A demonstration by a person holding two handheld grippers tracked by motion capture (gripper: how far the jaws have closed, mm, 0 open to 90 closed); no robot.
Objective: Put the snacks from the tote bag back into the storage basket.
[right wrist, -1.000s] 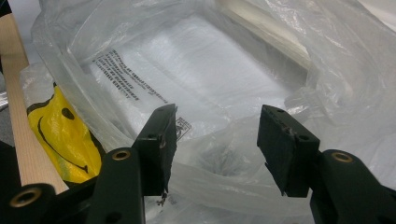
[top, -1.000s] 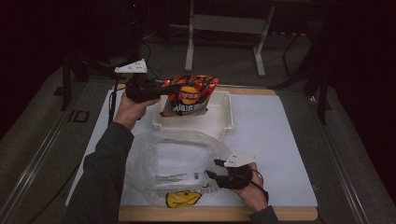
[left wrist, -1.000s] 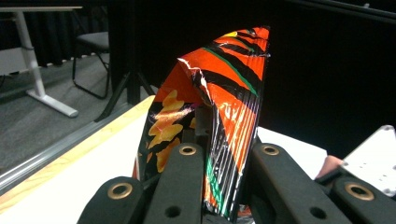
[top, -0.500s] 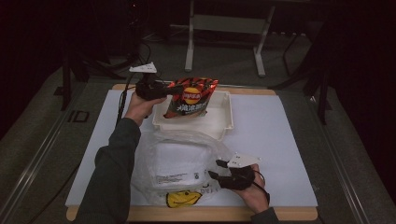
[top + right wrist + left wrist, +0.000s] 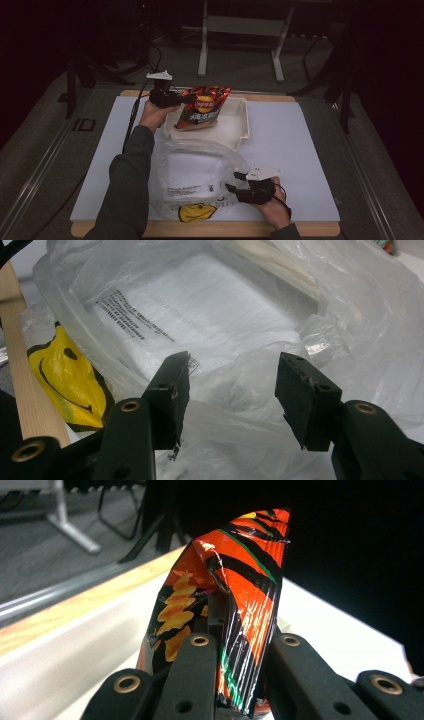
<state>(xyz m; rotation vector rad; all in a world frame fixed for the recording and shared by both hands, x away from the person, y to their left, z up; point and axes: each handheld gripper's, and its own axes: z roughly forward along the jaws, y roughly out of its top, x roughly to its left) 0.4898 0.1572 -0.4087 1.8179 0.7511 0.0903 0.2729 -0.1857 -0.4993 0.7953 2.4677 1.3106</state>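
A red, black and orange chip bag (image 5: 202,106) stands tilted in the white tray (image 5: 235,135) at the back of the table. My left gripper (image 5: 186,100) is shut on its left edge. In the left gripper view the crinkled bag (image 5: 235,595) rises from between the pinching jaws of that gripper (image 5: 237,645). A clear plastic bag (image 5: 195,175) with a yellow smiley print (image 5: 196,212) lies in front of the tray. My right gripper (image 5: 234,182) is at its right rim. In the right gripper view this gripper (image 5: 232,375) stands open, with loose film of the plastic bag (image 5: 210,305) between the pads.
The white sheet (image 5: 300,150) covers the table, with its wooden front edge (image 5: 200,230) showing. A metal stand (image 5: 240,30) rises behind the table. A black cable (image 5: 132,120) trails from the left gripper off the left side.
The left hand has carried the chip bag a little to the right and lower, down onto the tray. The right hand has kept still at the plastic bag.
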